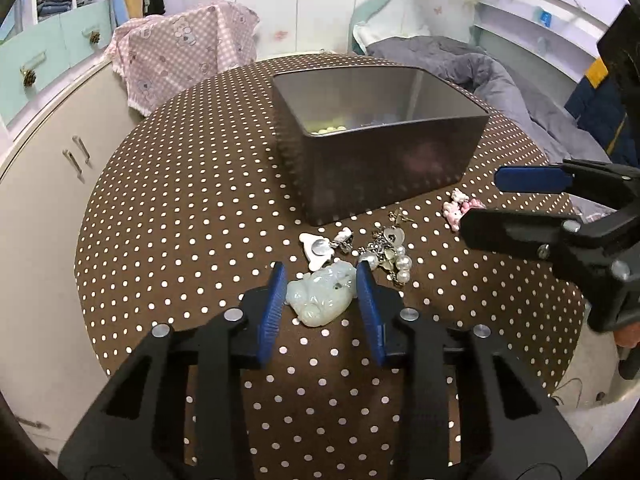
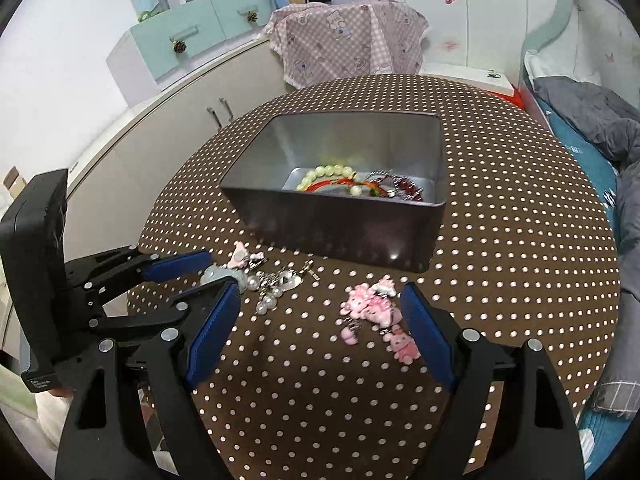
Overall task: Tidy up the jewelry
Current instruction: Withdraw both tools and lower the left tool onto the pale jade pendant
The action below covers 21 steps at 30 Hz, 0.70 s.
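Left wrist view: pale green carved jade pendant (image 1: 321, 298) on brown polka-dot tablecloth (image 1: 180, 220), between spread left gripper (image 1: 322, 278) pads, contact unclear. Right gripper (image 2: 320, 308) spread around pink cartoon charms (image 2: 372, 308). Grey metal tin (image 2: 344, 236) behind, holding bead bracelets (image 2: 332, 178).

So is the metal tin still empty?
No. The metal tin already holds a pale green bead bracelet and red beaded pieces on its floor.

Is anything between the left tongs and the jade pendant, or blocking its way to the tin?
Nothing visible. The left tongs already straddle the jade pendant, open. Toward the open tin, only small charms lie on the cloth; lifting clears them.
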Tool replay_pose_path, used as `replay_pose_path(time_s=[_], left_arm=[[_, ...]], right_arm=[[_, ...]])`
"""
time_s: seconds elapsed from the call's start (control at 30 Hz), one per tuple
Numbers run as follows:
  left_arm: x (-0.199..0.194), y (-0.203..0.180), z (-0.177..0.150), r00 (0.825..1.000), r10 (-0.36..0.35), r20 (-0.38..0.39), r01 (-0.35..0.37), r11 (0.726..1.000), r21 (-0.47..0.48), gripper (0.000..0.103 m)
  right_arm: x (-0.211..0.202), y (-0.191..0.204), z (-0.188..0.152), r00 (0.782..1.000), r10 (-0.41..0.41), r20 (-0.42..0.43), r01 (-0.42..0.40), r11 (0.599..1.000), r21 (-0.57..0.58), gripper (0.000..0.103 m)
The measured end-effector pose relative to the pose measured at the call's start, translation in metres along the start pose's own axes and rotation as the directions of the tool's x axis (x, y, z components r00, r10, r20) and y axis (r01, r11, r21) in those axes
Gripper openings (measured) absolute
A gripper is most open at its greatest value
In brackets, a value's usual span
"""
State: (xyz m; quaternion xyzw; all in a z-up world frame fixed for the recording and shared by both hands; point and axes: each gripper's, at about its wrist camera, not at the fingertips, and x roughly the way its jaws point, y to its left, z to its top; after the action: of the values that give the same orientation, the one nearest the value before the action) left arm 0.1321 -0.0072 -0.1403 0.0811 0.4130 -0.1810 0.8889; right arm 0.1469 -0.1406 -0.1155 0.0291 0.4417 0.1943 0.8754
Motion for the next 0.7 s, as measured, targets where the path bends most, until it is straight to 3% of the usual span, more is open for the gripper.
replay_pose_path(time_s=[0.6, 0.7], left_arm=[[-0.006, 0.006, -0.012, 0.999, -0.034, 0.018, 0.034, 0.999, 0.025, 0.036], [-0.004, 0.003, -0.014, 1.0, -0.027, 0.002, 0.027, 0.998, 0.049, 0.054]], right_arm=[[0.014, 0.013, -0.013, 0.999, 0.01, -0.047, -0.012, 0.998, -0.056, 0.078], [0.015, 0.013, -0.012, 0.999, 0.012, -0.05, -0.014, 0.999, -0.053, 0.078]])
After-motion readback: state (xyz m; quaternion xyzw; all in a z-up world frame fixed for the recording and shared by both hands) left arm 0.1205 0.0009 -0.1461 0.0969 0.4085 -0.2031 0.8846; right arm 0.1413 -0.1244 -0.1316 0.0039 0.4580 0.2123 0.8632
